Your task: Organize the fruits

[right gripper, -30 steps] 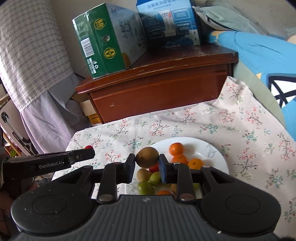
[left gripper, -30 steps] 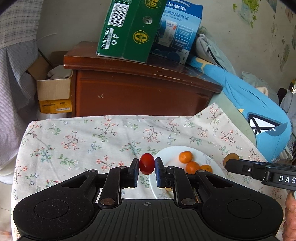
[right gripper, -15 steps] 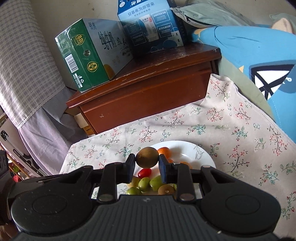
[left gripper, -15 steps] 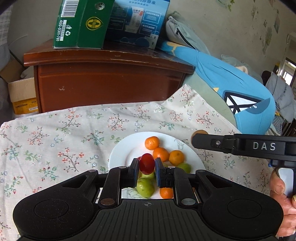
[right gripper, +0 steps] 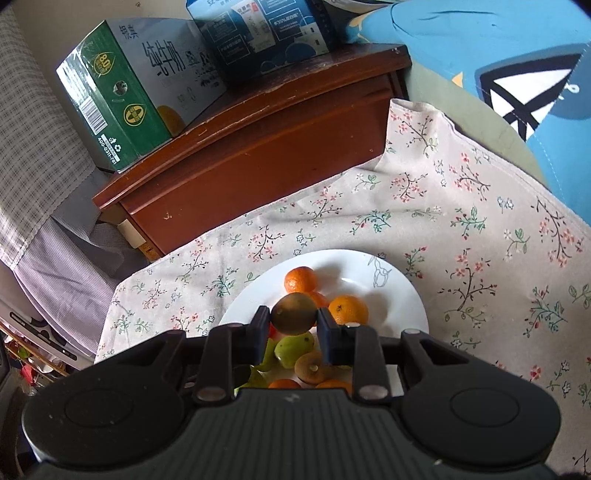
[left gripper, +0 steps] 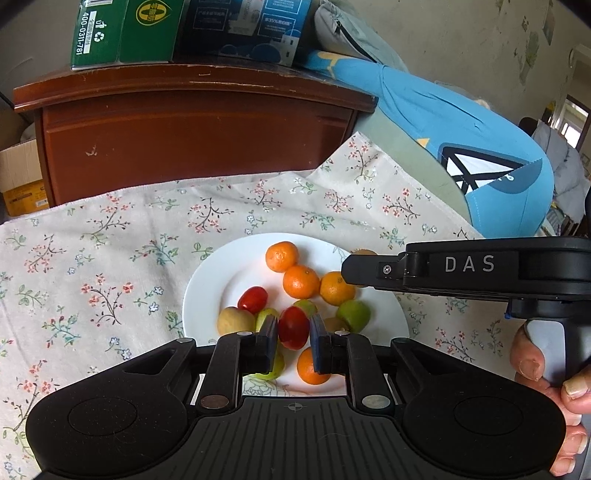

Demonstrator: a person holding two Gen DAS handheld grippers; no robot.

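A white plate lies on the floral tablecloth, holding several small oranges, green fruits, a cherry tomato and a brownish fruit. My left gripper is shut on a red cherry tomato, hovering over the plate's near side. In the right wrist view my right gripper is shut on a brown kiwi above the same plate. The right gripper's body reaches in from the right in the left wrist view, a person's hand on its handle.
A dark wooden cabinet stands behind the table with a green carton and a blue carton on top. A blue cushion lies to the right. A cardboard box sits on the floor at left.
Both grippers have come in over the plate and lower, each rolling a little. The tomato and the kiwi stay held.
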